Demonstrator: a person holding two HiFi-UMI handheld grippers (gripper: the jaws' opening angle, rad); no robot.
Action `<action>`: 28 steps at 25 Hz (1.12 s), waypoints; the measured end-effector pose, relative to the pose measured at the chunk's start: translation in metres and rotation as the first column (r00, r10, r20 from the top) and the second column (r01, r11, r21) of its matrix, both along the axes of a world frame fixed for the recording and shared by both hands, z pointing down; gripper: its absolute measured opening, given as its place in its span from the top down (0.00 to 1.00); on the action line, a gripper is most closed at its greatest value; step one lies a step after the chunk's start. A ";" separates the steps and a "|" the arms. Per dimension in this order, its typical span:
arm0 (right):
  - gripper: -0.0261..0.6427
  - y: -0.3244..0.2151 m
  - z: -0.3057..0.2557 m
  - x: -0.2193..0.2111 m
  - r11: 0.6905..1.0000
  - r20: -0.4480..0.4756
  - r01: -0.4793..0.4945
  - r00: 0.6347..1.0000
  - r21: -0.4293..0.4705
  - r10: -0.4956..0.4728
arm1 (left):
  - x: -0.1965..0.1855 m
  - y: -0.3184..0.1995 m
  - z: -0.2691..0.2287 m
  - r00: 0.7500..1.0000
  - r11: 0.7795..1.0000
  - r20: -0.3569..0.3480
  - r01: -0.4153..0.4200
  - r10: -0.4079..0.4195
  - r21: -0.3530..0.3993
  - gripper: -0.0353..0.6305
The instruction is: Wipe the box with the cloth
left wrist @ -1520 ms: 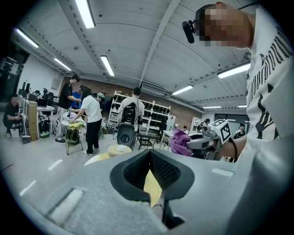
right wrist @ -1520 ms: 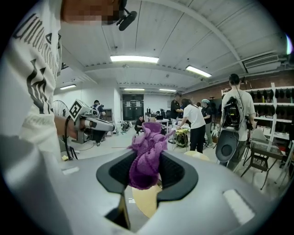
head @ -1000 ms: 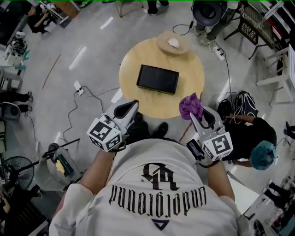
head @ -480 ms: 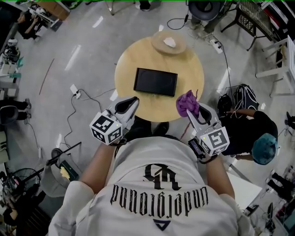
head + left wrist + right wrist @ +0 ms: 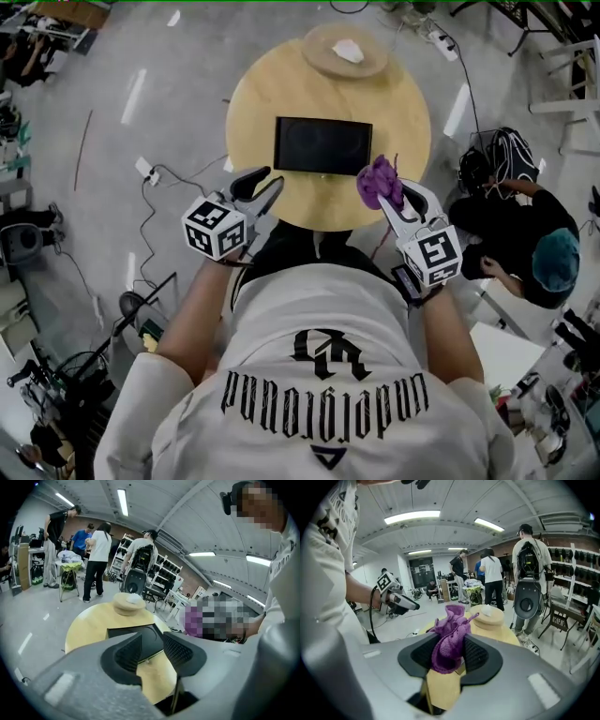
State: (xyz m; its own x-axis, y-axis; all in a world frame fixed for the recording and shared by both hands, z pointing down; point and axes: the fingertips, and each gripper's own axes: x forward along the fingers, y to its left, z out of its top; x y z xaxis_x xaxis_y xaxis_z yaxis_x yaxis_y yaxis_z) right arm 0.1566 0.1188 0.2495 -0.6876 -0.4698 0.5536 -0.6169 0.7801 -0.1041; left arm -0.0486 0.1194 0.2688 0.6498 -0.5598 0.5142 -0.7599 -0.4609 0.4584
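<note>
A flat black box [image 5: 323, 146] lies at the middle of the round wooden table [image 5: 253, 103]. My left gripper [image 5: 264, 184] hovers at the table's near left edge, short of the box. Its jaws are opening and nothing is between them. In the left gripper view the box [image 5: 125, 631] shows just beyond the gripper [image 5: 152, 648]. My right gripper [image 5: 394, 199] is shut on a bunched purple cloth [image 5: 378, 180] over the near right edge, beside the box's right corner. The right gripper view shows the cloth [image 5: 449, 637] pinched between the pads, sticking up.
A shallow wooden dish [image 5: 345, 49] with a white lump sits at the table's far edge. A person in a teal cap [image 5: 555, 262] crouches at the right. Cables and a power strip [image 5: 146, 170] lie on the floor to the left. Several people stand beyond the table.
Both grippers have come forward and down to the table's near edge. The left jaws, shut before, now stand apart. The cloth stays in the right gripper.
</note>
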 end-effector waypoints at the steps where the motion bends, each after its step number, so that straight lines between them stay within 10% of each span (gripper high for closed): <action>1: 0.75 -0.005 0.008 -0.003 1.000 -0.012 -0.002 1.000 -0.007 0.002 | -0.004 -0.005 0.009 1.000 1.000 0.002 -0.001 0.001 -0.019 0.70; 11: 0.75 -0.042 0.116 -0.029 0.991 -0.167 0.005 0.986 -0.132 -0.027 | -0.043 -0.062 0.127 1.000 0.974 -0.017 -0.012 0.009 -0.228 0.59; 28: 0.75 -0.045 0.171 -0.056 0.985 -0.199 0.048 0.977 -0.168 -0.081 | -0.031 -0.089 0.202 0.992 0.945 -0.122 -0.059 0.021 -0.322 0.63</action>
